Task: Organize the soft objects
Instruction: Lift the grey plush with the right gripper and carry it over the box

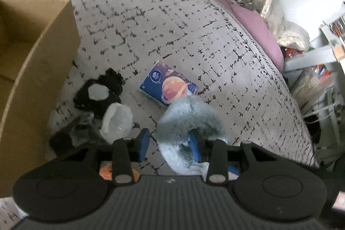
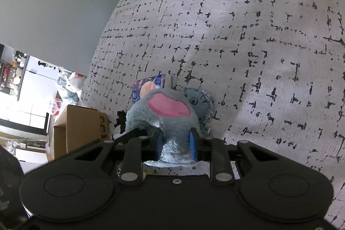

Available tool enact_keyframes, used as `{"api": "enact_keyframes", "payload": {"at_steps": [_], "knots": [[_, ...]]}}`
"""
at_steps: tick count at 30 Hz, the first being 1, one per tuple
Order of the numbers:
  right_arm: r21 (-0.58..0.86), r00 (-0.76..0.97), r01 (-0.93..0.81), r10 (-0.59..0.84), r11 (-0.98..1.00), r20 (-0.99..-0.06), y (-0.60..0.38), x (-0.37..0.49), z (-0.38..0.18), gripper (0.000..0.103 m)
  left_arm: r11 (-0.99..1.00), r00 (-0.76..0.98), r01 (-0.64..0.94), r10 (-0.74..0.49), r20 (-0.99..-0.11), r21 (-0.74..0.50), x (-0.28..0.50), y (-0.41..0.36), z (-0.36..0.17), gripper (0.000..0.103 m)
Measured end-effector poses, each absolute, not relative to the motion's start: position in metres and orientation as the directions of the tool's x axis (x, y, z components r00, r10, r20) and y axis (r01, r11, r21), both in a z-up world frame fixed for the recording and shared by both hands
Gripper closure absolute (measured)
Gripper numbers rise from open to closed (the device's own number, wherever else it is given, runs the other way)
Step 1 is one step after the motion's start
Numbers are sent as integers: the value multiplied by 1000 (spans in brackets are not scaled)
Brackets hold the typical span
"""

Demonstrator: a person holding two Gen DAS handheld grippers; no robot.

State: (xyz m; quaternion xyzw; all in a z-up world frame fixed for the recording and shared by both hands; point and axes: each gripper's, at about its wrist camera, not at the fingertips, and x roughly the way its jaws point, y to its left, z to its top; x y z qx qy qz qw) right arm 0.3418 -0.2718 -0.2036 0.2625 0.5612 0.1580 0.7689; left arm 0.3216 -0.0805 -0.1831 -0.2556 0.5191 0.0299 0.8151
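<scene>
right tool [image 2: 175, 144] clamps the plush toy [image 2: 163, 113], hiding its body; left tool's [image 1: 170, 143] grip unclear.

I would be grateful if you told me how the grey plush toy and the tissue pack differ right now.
The grey plush toy is fluffy, rounded and grey with a pink patch; the tissue pack is a flat, smooth block, blue with an orange planet print. The toy sits between the jaws of the right gripper, which press on it; the pack lies untouched. Both are on the patterned bedspread.
</scene>
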Motion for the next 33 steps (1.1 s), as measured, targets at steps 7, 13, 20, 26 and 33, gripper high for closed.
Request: {"api": "enact_keyframes", "payload": {"at_steps": [7,13,20,26,33], "knots": [[591,337,49,544,805,-769,-271,336,-198,81,840,486,-309,-264,-833,-446,321,-77,-181,84],[610,360,29,561,792,-745,-268,326,-182,81,832,501,-299,-280,-819,-468,311,-67,-164,86],[640,408,-33,595,768,-693,-261,313,-153,81,833,547,-269,-280,-789,-483,299,-52,-128,86],[651,429,-96,621,753,-656,-249,301,-133,81,848,578,-248,-258,-774,-468,287,-42,-104,86],[635,441,-172,635,753,-634,-225,284,-112,81,857,607,-251,-223,-763,-450,269,-23,-79,86]]}}
